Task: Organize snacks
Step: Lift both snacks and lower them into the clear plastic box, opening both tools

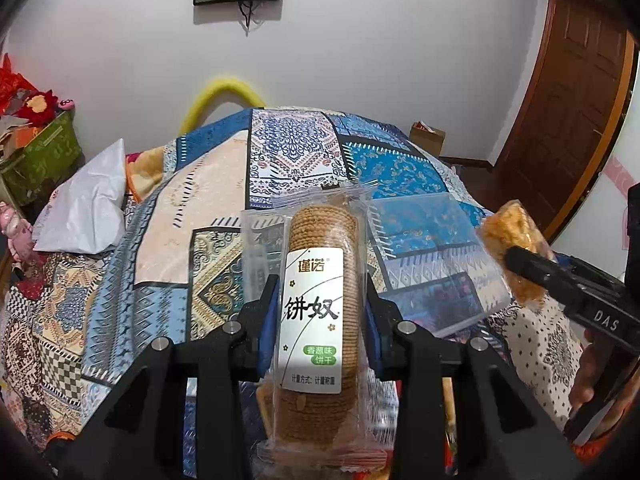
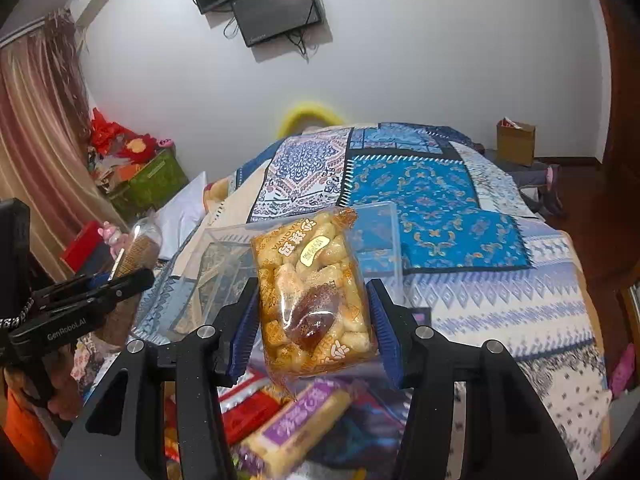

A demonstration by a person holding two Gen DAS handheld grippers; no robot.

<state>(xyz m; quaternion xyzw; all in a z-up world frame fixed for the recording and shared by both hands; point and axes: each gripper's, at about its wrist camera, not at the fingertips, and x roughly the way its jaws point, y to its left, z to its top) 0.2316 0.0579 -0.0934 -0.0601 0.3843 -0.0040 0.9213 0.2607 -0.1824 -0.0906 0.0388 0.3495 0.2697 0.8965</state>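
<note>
Two snacks are held aloft above the patchwork bedspread (image 2: 500,280), and neither is seen placed yet, so the sorting is judged to be at an early stage. A clear plastic box (image 2: 360,240) is seen resting open on the bedspread just beyond both grippers; it appears to hold nothing, though its floor is partly hidden. A heap of loose snack packets (image 2: 280,420) is seen below the right gripper, left to be sorted. The left gripper (image 1: 320,320) is held level, pointed toward the box, its jaws closed on the sides of a biscuit roll (image 1: 316,320) in a clear wrapper. The right gripper (image 2: 314,312) is likewise raised and aimed at the box, its jaws closed on a puffed-snack packet (image 2: 312,292), carried slightly tilted.
</note>
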